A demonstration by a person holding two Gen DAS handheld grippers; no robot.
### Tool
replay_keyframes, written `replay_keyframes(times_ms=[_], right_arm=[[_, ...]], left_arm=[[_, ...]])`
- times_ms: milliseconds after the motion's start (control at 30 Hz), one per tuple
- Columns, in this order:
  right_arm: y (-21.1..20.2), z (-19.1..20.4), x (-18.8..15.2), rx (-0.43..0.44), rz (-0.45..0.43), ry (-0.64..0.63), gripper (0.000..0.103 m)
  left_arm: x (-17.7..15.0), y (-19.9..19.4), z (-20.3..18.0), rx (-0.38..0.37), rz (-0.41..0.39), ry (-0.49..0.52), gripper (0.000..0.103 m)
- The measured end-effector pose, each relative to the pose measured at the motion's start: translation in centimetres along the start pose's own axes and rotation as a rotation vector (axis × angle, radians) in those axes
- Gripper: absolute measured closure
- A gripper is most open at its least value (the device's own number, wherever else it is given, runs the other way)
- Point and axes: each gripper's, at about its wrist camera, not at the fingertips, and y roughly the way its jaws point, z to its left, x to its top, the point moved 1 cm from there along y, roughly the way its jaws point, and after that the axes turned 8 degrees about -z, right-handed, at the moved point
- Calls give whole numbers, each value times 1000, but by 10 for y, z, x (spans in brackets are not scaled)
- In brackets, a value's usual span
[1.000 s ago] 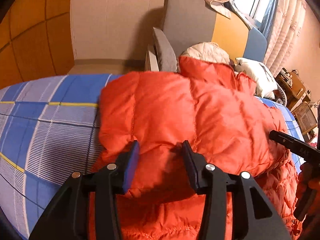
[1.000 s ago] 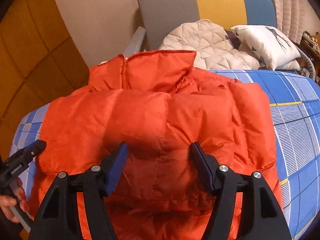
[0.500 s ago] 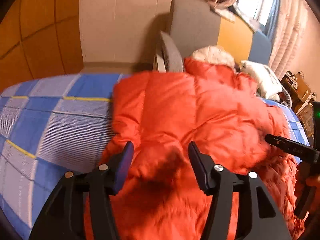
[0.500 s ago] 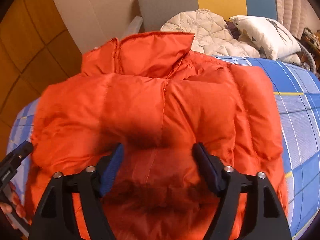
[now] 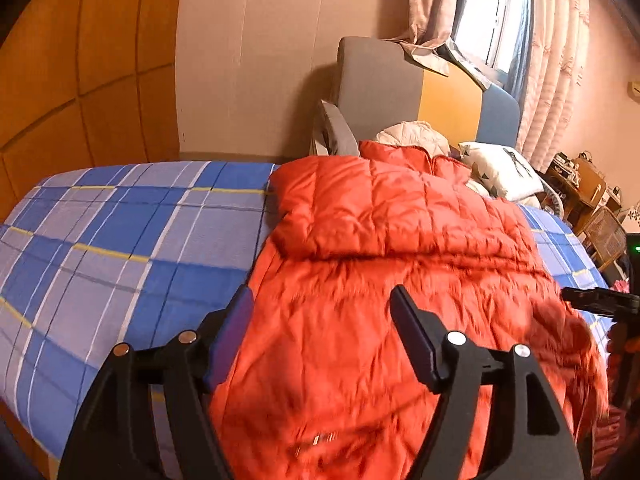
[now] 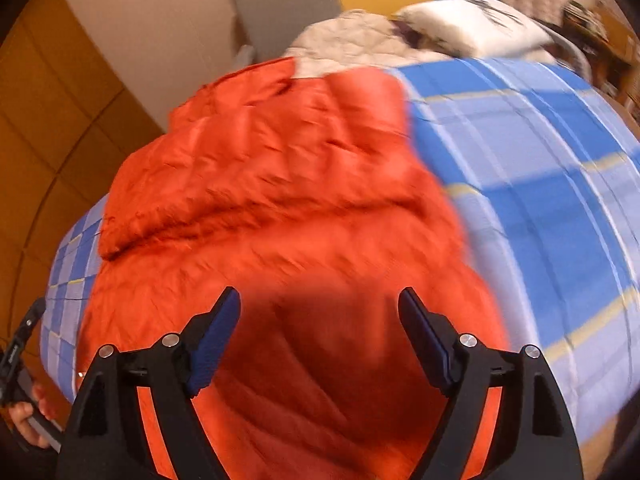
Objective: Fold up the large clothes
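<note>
Left-wrist view alone shows the window (image 5: 496,20); the blurred right-wrist view apparently shows quilted lining between its jaws. Left gripper (image 5: 320,312) and right gripper (image 6: 320,312) stand spread, holding nothing. The orange down jacket (image 5: 400,280) lies ahead of both jaws on the plaid bed (image 5: 120,240), its upper part folded over.

An orange quilted jacket (image 5: 400,272) lies on a bed (image 5: 120,248) with a blue-and-lavender plaid cover lined in yellow, before a grey, yellow and blue headboard (image 5: 424,96).

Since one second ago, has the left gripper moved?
Yes. The left gripper has drawn back from the orange down jacket, away from the grey headboard; its jaws, open, now sit over the jacket's near half.
</note>
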Motion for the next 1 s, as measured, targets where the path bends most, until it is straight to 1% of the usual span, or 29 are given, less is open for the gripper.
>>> replay_keyframes(times_ms=[33, 67, 167, 300, 400, 467, 567, 600, 667, 833, 867, 900, 933, 967, 1000], right_arm=[[-12, -13, -8, -20, -10, 18, 18], [-20, -21, -14, -36, -19, 30, 17], [-39, -46, -28, -52, -30, 72, 17], [-55, -71, -48, -66, -27, 109, 17], [-63, -85, -67, -44, -16, 147, 17], [-65, -92, -74, -1, -9, 180, 17], [-68, -96, -89, 70, -3, 223, 17], [-69, -97, -94, 103, 1, 240, 17], [-69, -96, -101, 131, 4, 249, 17], [-66, -93, -113, 170, 23, 260, 18], [-64, -93, -114, 184, 29, 264, 19], [-63, -92, -116, 188, 34, 265, 24], [-61, -90, -117, 186, 41, 260, 28], [-60, -88, -119, 187, 43, 255, 30], [-59, -87, -120, 188, 47, 248, 34]], left_arm=[[-5, -6, 1, 4, -1, 9, 31], [-9, -10, 3, 4, -1, 11, 29], [-23, -23, 9, 3, 9, 5, 26], [-44, -31, 29, 4, 45, -50, 26], [-61, -38, 48, 4, 68, -101, 26], [-74, -42, 64, -2, 87, -143, 27], [-93, -46, 85, -37, 117, -221, 28], [-99, -47, 91, -54, 131, -250, 30], [-110, -47, 98, -83, 150, -298, 34], [-128, -40, 104, -155, 205, -370, 48], [-132, -38, 102, -164, 217, -371, 51], [-135, -35, 99, -187, 231, -374, 57], [-136, -34, 97, -198, 238, -375, 60], [-138, -32, 94, -203, 245, -374, 64], [-137, -31, 92, -207, 246, -372, 65]])
